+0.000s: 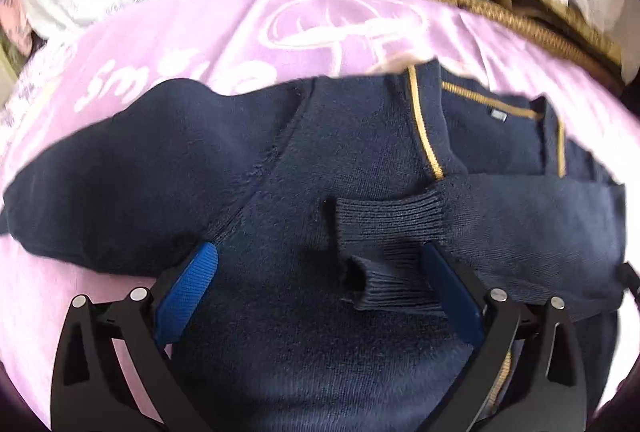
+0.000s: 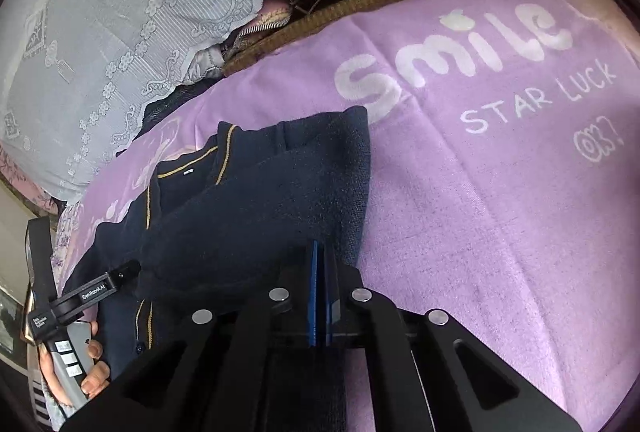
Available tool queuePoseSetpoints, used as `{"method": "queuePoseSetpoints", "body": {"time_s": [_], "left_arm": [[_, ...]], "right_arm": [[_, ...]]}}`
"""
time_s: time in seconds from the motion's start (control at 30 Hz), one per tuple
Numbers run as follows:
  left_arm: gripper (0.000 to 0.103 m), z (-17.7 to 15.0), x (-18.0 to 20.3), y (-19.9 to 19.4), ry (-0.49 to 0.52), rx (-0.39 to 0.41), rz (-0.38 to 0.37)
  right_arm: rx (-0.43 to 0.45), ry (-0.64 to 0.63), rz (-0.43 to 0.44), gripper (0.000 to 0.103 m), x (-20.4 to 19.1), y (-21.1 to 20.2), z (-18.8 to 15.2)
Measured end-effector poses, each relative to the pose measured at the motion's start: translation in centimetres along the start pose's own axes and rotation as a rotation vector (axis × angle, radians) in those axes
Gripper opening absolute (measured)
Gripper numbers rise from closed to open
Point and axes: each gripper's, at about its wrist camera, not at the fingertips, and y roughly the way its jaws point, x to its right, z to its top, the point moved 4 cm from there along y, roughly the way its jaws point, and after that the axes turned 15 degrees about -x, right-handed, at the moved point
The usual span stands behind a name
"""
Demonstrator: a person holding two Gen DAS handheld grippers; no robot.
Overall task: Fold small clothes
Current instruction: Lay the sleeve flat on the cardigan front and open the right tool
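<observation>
Sprawling navy knit sweater (image 1: 320,160) on lilac towel (image 2: 480,172); left gripper (image 1: 320,280) jaws apart, right gripper (image 2: 322,296) jaws pressed together.

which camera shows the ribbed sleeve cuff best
Left wrist view: the ribbed cuff lies in plain sight across the navy sweater, between the open left gripper fingers. The right wrist view shows the sweater but no clear cuff.

Open purple blanket (image 2: 500,192) right of the navy sweater (image 2: 248,216): free room there. Far edge blocked by lace cloth (image 2: 120,24) and a brown woven mat (image 1: 520,20). Folded sleeve cuff (image 1: 384,252) sits between the left claw (image 1: 320,272) pads.
</observation>
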Motion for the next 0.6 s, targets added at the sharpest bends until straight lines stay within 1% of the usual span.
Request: {"method": "queuePoseSetpoints", "body": {"time_s": [0.07, 0.1, 0.13, 0.2, 0.23, 0.27, 0.3, 0.33, 0.37, 0.47, 0.5, 0.53, 0.6], "left_arm": [[0.099, -0.3, -0.4, -1.2, -0.009, 0.039, -0.029], [0.099, -0.4, -0.2, -1.6, -0.003, 0.055, -0.038], [0.099, -0.4, 0.1, -1.7, 0.013, 0.059, -0.031], [0.099, -0.2, 1.2, -0.2, 0.052, 0.01, 0.031], [0.099, -0.3, 1.5, 1.1, 0.069, -0.031, 0.065], [0.099, -0.3, 1.5, 1.1, 0.065, -0.017, 0.062], [0.099, -0.4, 1.3, 0.7, 0.063, -0.018, 0.055], [0.099, -0.4, 1.1, 0.6, 0.059, -0.019, 0.044], [0.099, -0.3, 0.8, 0.5, 0.048, -0.022, 0.025], [0.099, -0.2, -0.2, -0.4, 0.003, -0.01, -0.022], [0.099, -0.2, -0.8, -0.8, -0.011, -0.003, -0.03], [0.099, -0.3, -1.5, -1.3, -0.028, 0.006, -0.038], [0.099, -0.8, -3.8, -2.2, -0.072, 0.021, -0.043]], "right_arm": [[0.006, -0.081, 0.017, 0.009, -2.1, -0.6, -0.5], [-0.002, -0.112, 0.005, 0.009, -3.0, -0.6, -0.7], [-0.03, -0.152, -0.033, 0.012, -4.0, 0.1, -1.2], [-0.121, -0.185, -0.083, 0.019, -4.5, 2.7, -1.8], [-0.119, -0.194, -0.093, 0.019, -4.5, 3.2, -2.0], [-0.114, -0.196, -0.103, 0.019, -4.7, 2.9, -2.0], [-0.11, -0.197, -0.113, 0.019, -4.9, 2.4, -2.0], [-0.08, -0.202, -0.102, 0.021, -5.3, 1.5, -1.8], [-0.049, -0.211, -0.083, 0.021, -6.0, 0.8, -1.6], [-0.038, -0.224, -0.054, 0.022, -7.9, 0.5, -0.6], [-0.052, -0.229, -0.047, 0.026, -8.3, 0.9, -0.4], [-0.094, -0.237, -0.05, 0.035, -8.7, 2.1, -0.3], [-0.171, -0.215, -0.053, 0.04, -8.0, 4.4, -0.5]]}}
